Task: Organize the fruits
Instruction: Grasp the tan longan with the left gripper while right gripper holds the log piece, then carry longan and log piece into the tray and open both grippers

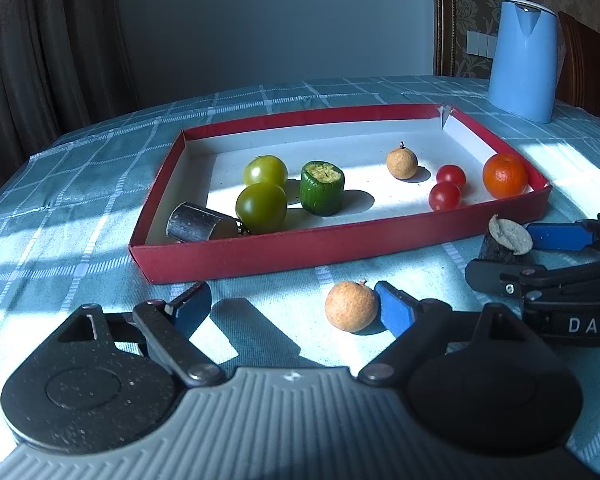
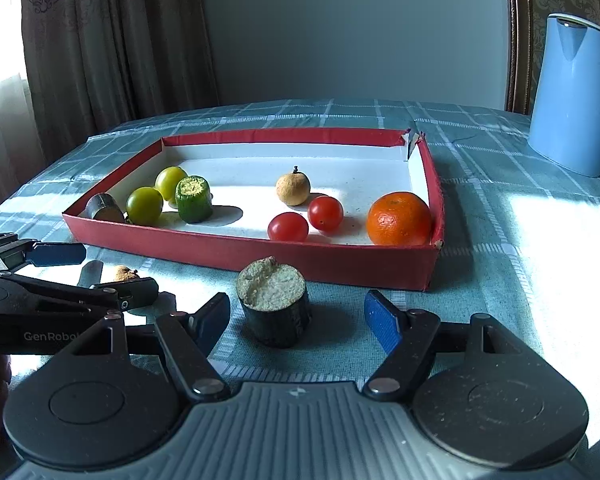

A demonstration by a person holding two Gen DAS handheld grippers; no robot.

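- Left wrist view: the left gripper point(image 1: 294, 306) sat low over the tablecloth point(image 1: 80, 184) in front of the red tray point(image 1: 340, 246), its fingers wide apart and holding nothing. A tan longan point(image 1: 351, 305) lay on the cloth between them, touching or almost touching the right finger point(image 1: 396, 312). The step in hand looked like the pick of this fruit; the next move would call for centring it and closing the jaws gently, since a round fruit could roll away.
- The tray already held two green tomatoes point(image 1: 262, 190), a cucumber piece point(image 1: 323, 188), a dark piece point(image 1: 192, 224), another longan point(image 1: 401, 163), two red tomatoes point(image 1: 448, 188) and an orange point(image 1: 505, 175).
- Right wrist view: the right gripper point(image 2: 298, 314) also lay low and level, fingers apart, empty. A dark stub point(image 2: 275, 304) stood upright on the cloth between them, touching neither, just before the tray's near wall. It seemed the second item left to lift over that wall.
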